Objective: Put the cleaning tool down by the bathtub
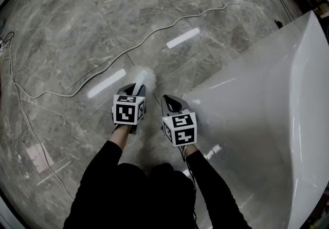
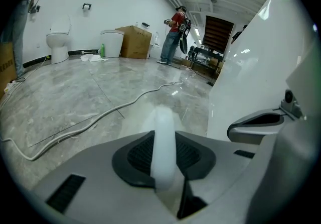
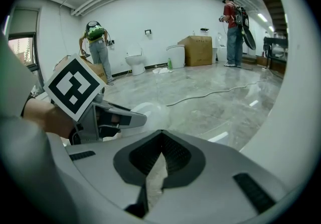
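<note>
Grips the cleaning tool (image 2: 164,155) in the left gripper (image 2: 164,140), with the jaws part-way apart and both dark pads pressed on its pale, slim handle; holds that handle in line with the jaws, long axis running straight ahead, away from the person; carries the fluffy white head (image 1: 143,76) just past the jaw tips, pointing forward and down toward the grey marble floor (image 1: 72,38); cannot tell whether the head touches the floor or hangs just above it; holds the right gripper (image 3: 161,135) empty, with its jaws closed tip to tip and only a thin wedge of floor showing behind the tips; sets it just beside the left one, about level with it, a small gap between the two; shows black sleeves (image 1: 103,171) behind both grippers; stands close to the white bathtub (image 1: 267,115), with its smooth outer wall rising just right of the right gripper and the tool's head near its corner but apart from it; finds a pale cable (image 1: 154,31) snaking over the floor ahead of the tool, well beyond the head; further off, picks out a toilet (image 2: 58,44) and a cardboard box (image 2: 133,42) against the white back wall, a person in a red top (image 2: 173,34) standing past the box, and another person (image 3: 98,47) near the left wall in the right gripper view
</note>
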A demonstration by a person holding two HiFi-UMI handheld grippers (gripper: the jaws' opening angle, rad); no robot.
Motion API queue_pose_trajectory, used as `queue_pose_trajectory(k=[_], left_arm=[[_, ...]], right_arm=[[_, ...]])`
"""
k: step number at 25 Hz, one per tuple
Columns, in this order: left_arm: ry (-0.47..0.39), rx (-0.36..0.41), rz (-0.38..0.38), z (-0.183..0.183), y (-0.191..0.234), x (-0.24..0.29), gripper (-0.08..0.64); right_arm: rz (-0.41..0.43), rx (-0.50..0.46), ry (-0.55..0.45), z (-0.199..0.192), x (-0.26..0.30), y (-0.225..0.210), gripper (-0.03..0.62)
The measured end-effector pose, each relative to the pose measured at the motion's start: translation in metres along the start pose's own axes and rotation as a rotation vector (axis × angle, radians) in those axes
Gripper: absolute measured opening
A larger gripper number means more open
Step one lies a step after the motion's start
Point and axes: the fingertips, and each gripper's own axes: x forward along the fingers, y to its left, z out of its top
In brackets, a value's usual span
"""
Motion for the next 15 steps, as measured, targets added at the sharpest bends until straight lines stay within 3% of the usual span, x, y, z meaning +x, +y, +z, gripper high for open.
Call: queue_pose_trajectory(k=[15], left_arm=[[0.089,-0.038,0.027,-0.034,0.007,0.028,0.098]], right_arm=[[0.006,0.059,0.037,-0.027,0.007,0.001,0.0]])
